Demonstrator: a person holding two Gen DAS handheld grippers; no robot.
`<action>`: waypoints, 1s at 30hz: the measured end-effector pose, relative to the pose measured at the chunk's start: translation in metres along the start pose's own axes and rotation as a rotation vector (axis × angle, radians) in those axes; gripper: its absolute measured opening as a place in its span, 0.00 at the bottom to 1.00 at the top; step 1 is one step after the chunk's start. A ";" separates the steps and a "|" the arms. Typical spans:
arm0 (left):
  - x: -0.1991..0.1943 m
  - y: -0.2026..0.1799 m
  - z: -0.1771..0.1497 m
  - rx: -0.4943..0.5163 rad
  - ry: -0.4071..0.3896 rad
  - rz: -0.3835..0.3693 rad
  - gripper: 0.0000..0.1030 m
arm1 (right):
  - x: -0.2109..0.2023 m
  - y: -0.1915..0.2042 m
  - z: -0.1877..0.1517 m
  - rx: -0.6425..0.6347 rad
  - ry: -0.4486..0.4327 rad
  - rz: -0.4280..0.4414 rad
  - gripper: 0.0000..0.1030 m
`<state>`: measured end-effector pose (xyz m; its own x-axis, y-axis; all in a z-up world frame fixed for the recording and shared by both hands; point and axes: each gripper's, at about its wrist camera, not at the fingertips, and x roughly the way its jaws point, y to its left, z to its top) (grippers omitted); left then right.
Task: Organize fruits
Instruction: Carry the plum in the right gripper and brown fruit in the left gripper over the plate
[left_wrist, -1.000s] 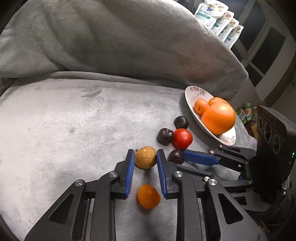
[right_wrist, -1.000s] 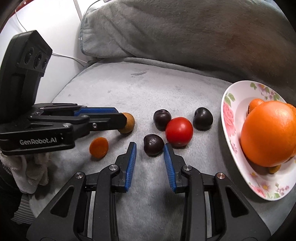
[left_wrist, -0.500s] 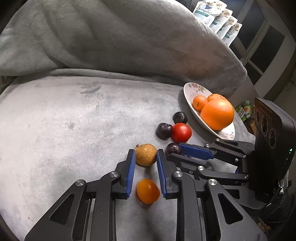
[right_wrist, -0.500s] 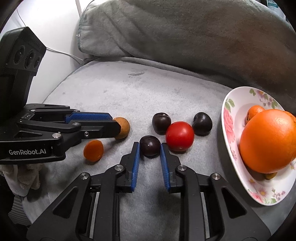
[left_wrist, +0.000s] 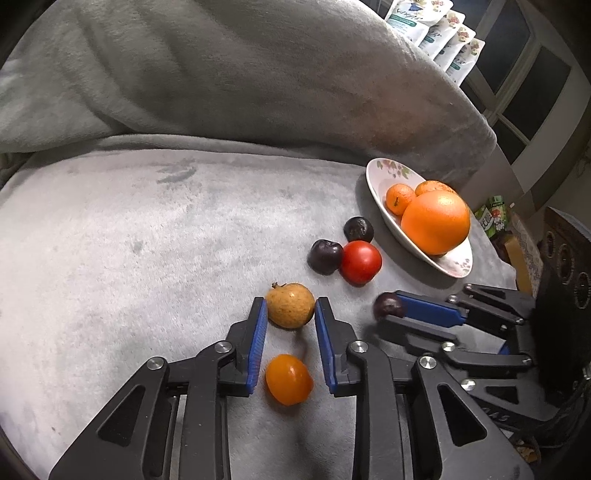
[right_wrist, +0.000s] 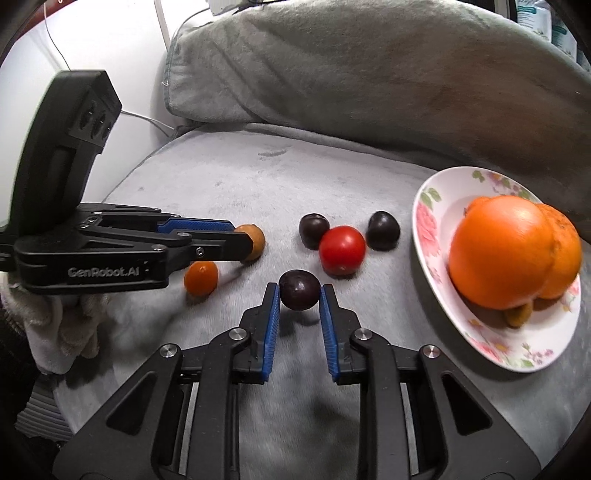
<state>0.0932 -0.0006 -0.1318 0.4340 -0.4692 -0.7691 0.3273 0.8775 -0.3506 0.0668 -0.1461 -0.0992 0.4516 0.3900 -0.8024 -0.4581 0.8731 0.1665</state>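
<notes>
Left tongs (left_wrist: 290, 314) clamp the tan fruit (left_wrist: 290, 305) near the pad tips, lifted slightly, it seems from the shadow below, though contact on the left pad is hard to confirm. A small orange fruit (left_wrist: 289, 379) lies on the grey blanket (left_wrist: 129, 240) just under those tongs. Right of it, two dark plums (right_wrist: 313, 230) and a red tomato (right_wrist: 342, 250) sit bunched together. Right tongs (right_wrist: 298, 295) grip a third dark plum (right_wrist: 299, 294) by the very tips. Far right, the floral plate (right_wrist: 436, 229) holds a big orange (right_wrist: 496, 251) plus smaller citrus behind it. Risks: both grips are shallow on round, smooth fruit, so a squeeze or swing could pop either out and roll it on the soft blanket; the plate tilts on the plush surface, so added fruit may shift the orange. Hidden: something small under the orange, unclear what; the person's hands are out of frame.
</notes>
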 end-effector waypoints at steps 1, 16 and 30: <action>0.001 0.000 -0.001 0.002 0.003 0.007 0.25 | -0.002 -0.001 0.000 0.001 -0.003 0.000 0.22; 0.003 -0.013 -0.001 0.019 -0.026 0.038 0.26 | -0.026 -0.012 -0.006 0.031 -0.053 0.007 0.22; -0.016 -0.032 0.021 0.019 -0.119 -0.010 0.26 | -0.079 -0.042 -0.020 0.093 -0.137 -0.037 0.22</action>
<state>0.0938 -0.0230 -0.0970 0.5268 -0.4874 -0.6963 0.3478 0.8712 -0.3466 0.0349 -0.2190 -0.0539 0.5698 0.3879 -0.7245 -0.3691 0.9085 0.1961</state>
